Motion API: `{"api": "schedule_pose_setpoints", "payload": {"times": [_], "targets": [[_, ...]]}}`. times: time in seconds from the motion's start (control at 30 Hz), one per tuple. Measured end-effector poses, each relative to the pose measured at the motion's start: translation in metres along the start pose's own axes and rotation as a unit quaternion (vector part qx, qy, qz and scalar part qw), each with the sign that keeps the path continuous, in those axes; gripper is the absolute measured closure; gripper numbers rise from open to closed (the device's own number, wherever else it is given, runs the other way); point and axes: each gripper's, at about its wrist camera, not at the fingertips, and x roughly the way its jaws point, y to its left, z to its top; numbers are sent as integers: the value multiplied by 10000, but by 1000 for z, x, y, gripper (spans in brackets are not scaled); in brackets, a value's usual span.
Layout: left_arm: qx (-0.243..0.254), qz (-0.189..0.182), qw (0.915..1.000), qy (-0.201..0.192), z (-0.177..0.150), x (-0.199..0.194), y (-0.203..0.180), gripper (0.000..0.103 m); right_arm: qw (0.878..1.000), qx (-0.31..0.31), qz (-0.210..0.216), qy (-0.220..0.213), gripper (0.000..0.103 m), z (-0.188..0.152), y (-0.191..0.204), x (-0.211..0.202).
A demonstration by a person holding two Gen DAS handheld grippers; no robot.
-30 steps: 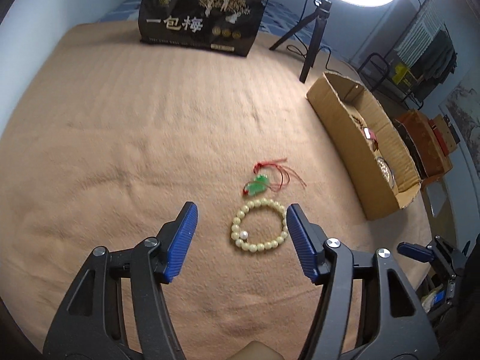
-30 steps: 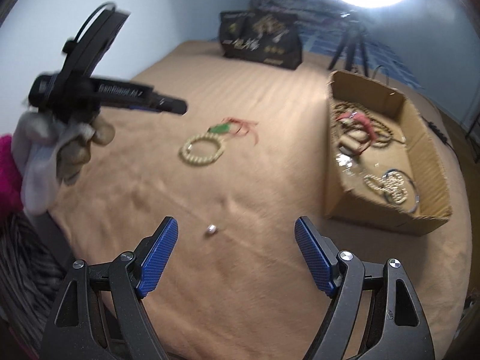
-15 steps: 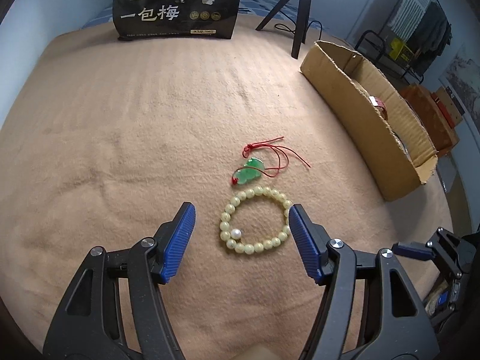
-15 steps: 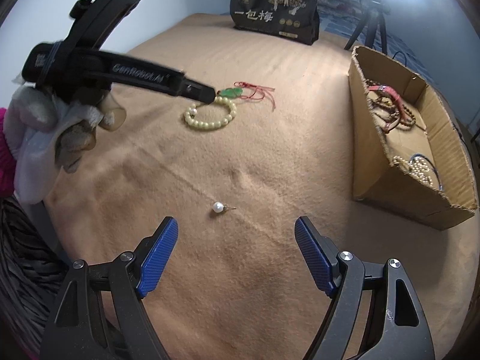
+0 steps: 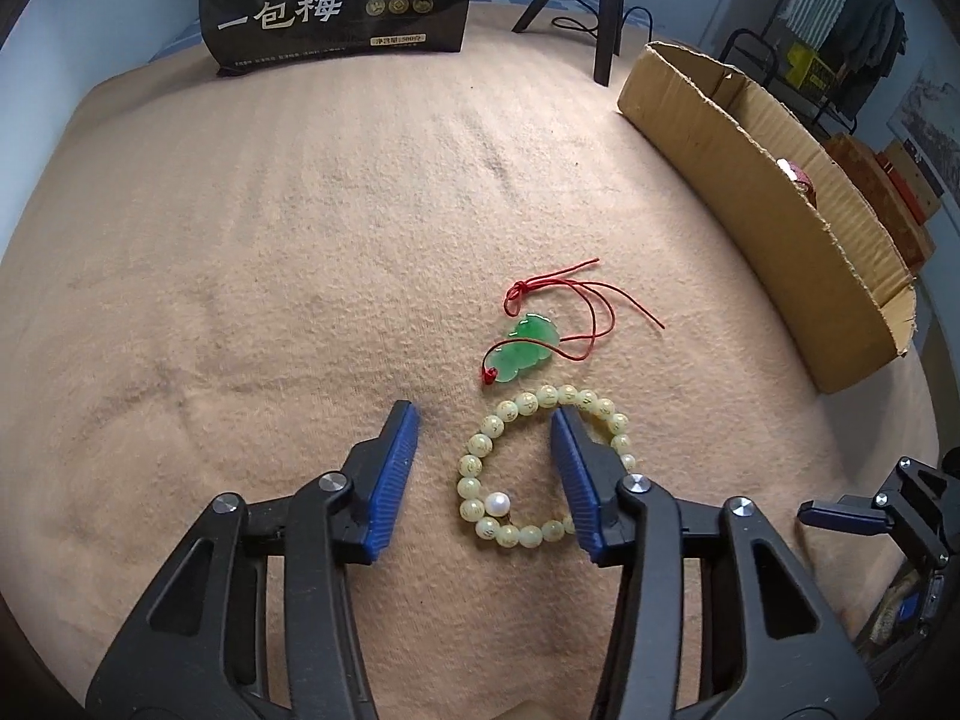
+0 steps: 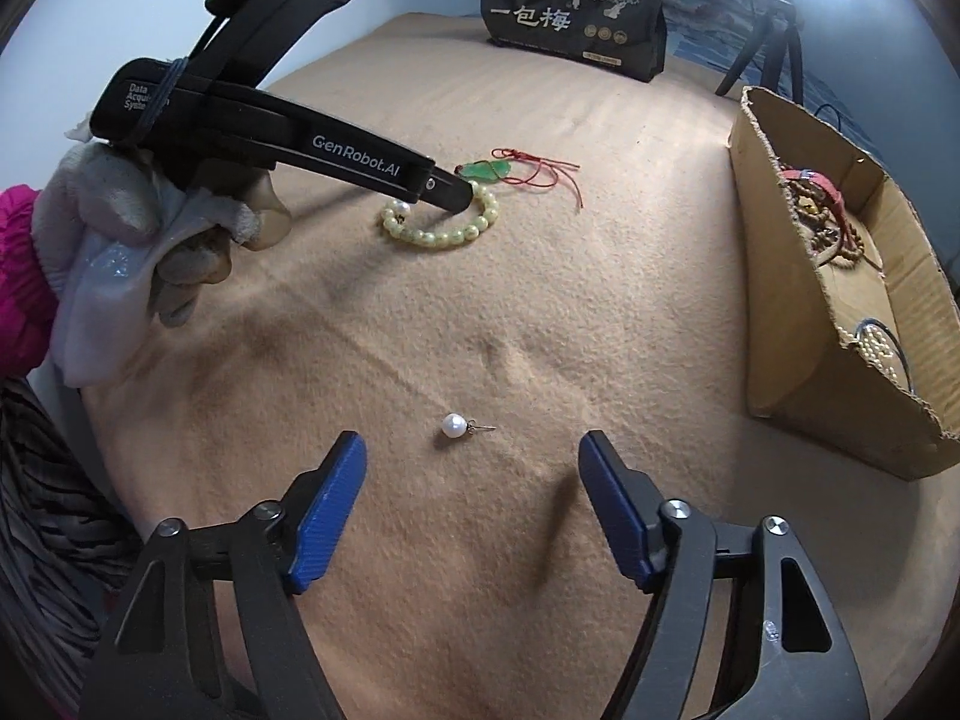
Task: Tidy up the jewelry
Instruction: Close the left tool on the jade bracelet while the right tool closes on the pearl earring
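Note:
A pale green bead bracelet point(image 5: 480, 450) lies on the tan blanket point(image 5: 270, 270), with a white pearl earring point(image 5: 499, 503) inside its ring. My left gripper point(image 5: 483, 420) is low over it, jaws closing. The ring's left arc lies between the blue fingers, with no pad touching it. A green jade pendant point(image 5: 527, 348) on red cord lies just beyond. In the right wrist view, another pearl earring point(image 6: 454, 425) lies just ahead of my right gripper point(image 6: 471, 450), whose jaws are closing with nothing between them. The left gripper point(image 6: 459, 195) shows there above the bracelet point(image 6: 438, 231).
A long cardboard box point(image 6: 840, 360) with several beaded pieces in it stands to the right. A black snack bag point(image 5: 336, 0) and a light's tripod point(image 5: 600, 18) stand at the back. A gloved hand point(image 6: 150, 222) holds the left gripper. Furniture crowds the far right.
Both grippers have sunk closer to the blanket. The left jaws have narrowed, and the right finger now stands inside the bracelet's ring. The right jaws have narrowed a little near the loose pearl earring.

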Motion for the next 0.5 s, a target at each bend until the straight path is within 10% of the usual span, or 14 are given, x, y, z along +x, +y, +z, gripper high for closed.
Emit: {"api": "schedule_pose_setpoints", "payload": {"times": [0.5], "targets": [[149,194,9997,-78,2,5,-7,88,10000,-50,-32,18,76,9,-6,13]]}}
